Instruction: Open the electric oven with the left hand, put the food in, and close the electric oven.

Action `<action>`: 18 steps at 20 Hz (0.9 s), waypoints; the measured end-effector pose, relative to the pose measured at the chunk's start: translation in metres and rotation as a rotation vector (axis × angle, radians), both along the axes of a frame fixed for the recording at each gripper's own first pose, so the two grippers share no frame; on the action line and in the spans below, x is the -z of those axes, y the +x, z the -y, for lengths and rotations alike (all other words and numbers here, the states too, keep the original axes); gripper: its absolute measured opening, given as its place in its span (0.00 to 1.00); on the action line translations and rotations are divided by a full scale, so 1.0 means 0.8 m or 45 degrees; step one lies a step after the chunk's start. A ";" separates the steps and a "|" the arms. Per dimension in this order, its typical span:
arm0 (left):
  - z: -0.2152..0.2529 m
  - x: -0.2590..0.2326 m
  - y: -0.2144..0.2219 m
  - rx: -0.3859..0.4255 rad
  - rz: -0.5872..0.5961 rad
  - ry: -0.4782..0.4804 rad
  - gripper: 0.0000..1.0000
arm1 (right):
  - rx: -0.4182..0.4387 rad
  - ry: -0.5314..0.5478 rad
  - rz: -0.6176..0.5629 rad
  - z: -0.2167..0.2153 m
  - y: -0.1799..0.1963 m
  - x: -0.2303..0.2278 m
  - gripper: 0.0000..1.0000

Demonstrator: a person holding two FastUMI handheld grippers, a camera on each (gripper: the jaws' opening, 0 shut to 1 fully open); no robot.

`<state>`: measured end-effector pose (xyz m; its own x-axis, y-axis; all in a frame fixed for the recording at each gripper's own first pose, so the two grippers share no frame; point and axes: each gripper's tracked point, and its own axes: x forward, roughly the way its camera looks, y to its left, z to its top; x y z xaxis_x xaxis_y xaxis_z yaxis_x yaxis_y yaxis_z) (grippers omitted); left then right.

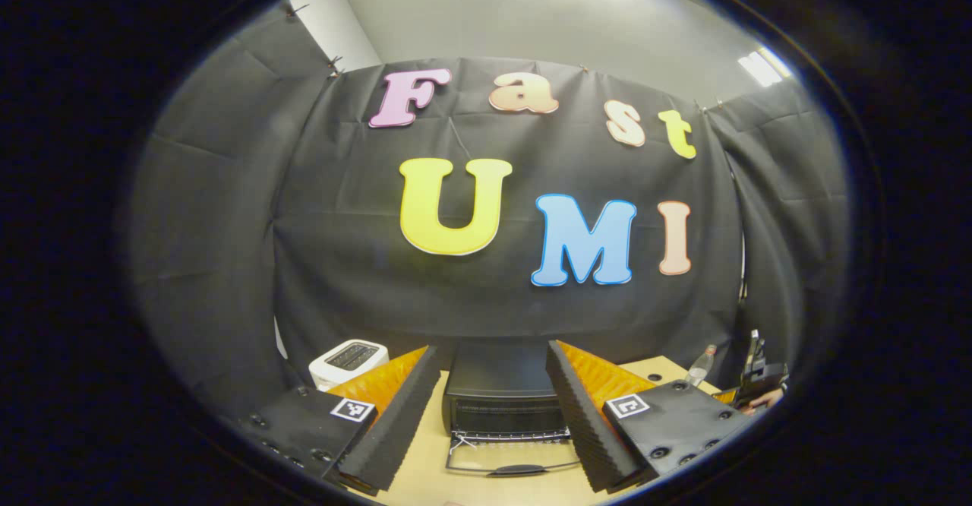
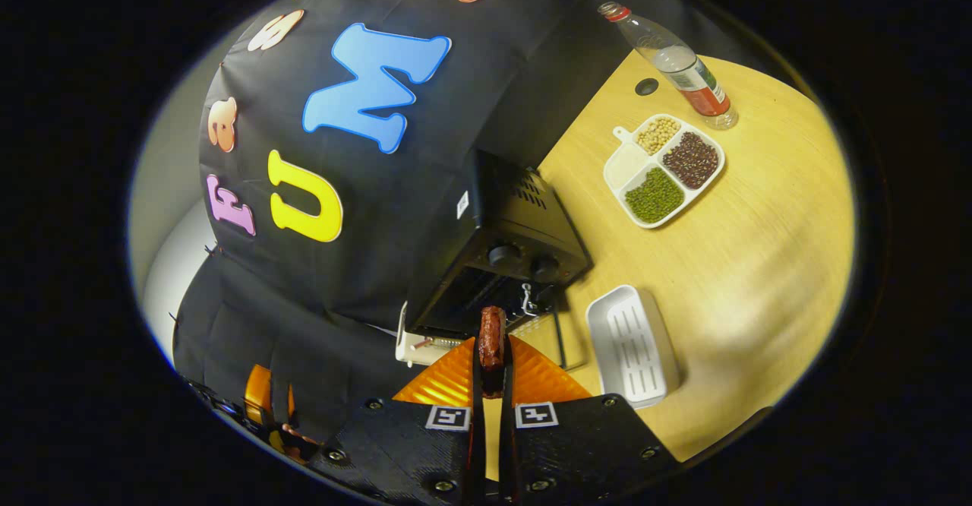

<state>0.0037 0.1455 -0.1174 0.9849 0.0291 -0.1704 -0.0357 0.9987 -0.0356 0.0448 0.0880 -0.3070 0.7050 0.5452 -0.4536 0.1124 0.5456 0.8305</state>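
The black electric oven (image 1: 501,396) stands at the back of the wooden table, its glass door (image 1: 512,460) folded down flat toward me and a wire rack showing inside. My left gripper (image 1: 492,352) hovers in front of it, open wide, with nothing between its fingers. In the right gripper view the oven (image 2: 501,255) lies just ahead, tilted, with its door (image 2: 545,335) hanging open. My right gripper (image 2: 492,365) is shut on a reddish-brown piece of food (image 2: 492,335), held level with the oven's mouth. Far right in the left gripper view, a hand holds the right gripper (image 1: 755,377).
A white toaster (image 1: 348,362) sits left of the oven. Right of the oven lie an empty white ribbed tray (image 2: 632,348), a divided plate of beans (image 2: 662,168) and a plastic bottle (image 2: 672,61). The left gripper (image 2: 262,396) shows at the lower left edge.
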 end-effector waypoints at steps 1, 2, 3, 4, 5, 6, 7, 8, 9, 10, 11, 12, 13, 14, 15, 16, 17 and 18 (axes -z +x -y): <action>-0.003 -0.001 0.002 0.014 0.003 0.006 0.92 | 0.004 0.013 0.014 -0.010 0.004 -0.007 0.07; -0.006 -0.004 0.002 0.025 0.015 0.014 0.92 | 0.001 0.014 0.024 -0.019 0.009 -0.010 0.07; -0.010 -0.007 0.003 0.042 0.028 0.028 0.99 | -0.005 0.010 0.033 -0.029 0.013 -0.013 0.07; -0.015 -0.010 0.003 0.052 0.039 0.047 0.99 | -0.010 0.011 0.043 -0.039 0.019 -0.015 0.07; -0.019 -0.013 0.003 0.065 0.052 0.059 0.99 | -0.016 0.015 0.056 -0.049 0.023 -0.019 0.07; -0.022 -0.014 0.002 0.078 0.054 0.062 0.99 | -0.019 0.019 0.065 -0.059 0.030 -0.021 0.07; -0.025 -0.016 0.002 0.088 0.058 0.057 0.99 | -0.021 0.021 0.069 -0.070 0.036 -0.021 0.07; -0.029 -0.019 0.002 0.090 0.064 0.048 0.99 | -0.020 0.026 0.074 -0.080 0.043 -0.019 0.07; -0.035 -0.025 0.004 0.092 0.071 0.034 0.99 | -0.017 0.031 0.074 -0.089 0.050 -0.016 0.07; -0.039 -0.030 0.006 0.090 0.082 0.020 0.99 | -0.007 0.033 0.073 -0.096 0.059 -0.010 0.07; -0.046 -0.038 0.006 0.087 0.093 0.010 0.99 | 0.006 0.033 0.065 -0.102 0.068 -0.002 0.07; -0.053 -0.046 0.007 0.084 0.105 0.004 0.99 | 0.019 0.028 0.044 -0.109 0.078 0.011 0.07; -0.060 -0.051 0.008 0.082 0.116 0.003 0.99 | 0.035 0.020 0.022 -0.116 0.086 0.025 0.07; -0.068 -0.055 0.008 0.078 0.124 0.008 0.99 | 0.050 0.013 0.007 -0.122 0.095 0.037 0.07; -0.077 -0.056 0.009 0.073 0.124 0.015 0.99 | 0.071 0.012 -0.007 -0.128 0.103 0.047 0.07; -0.082 -0.053 0.011 0.067 0.116 0.019 0.98 | 0.097 0.019 -0.009 -0.134 0.113 0.054 0.07; -0.089 -0.051 0.010 0.064 0.107 0.019 0.98 | 0.121 0.032 -0.019 -0.142 0.123 0.062 0.07; -0.095 -0.047 0.008 0.057 0.095 0.019 0.99 | 0.138 0.037 -0.022 -0.149 0.131 0.068 0.07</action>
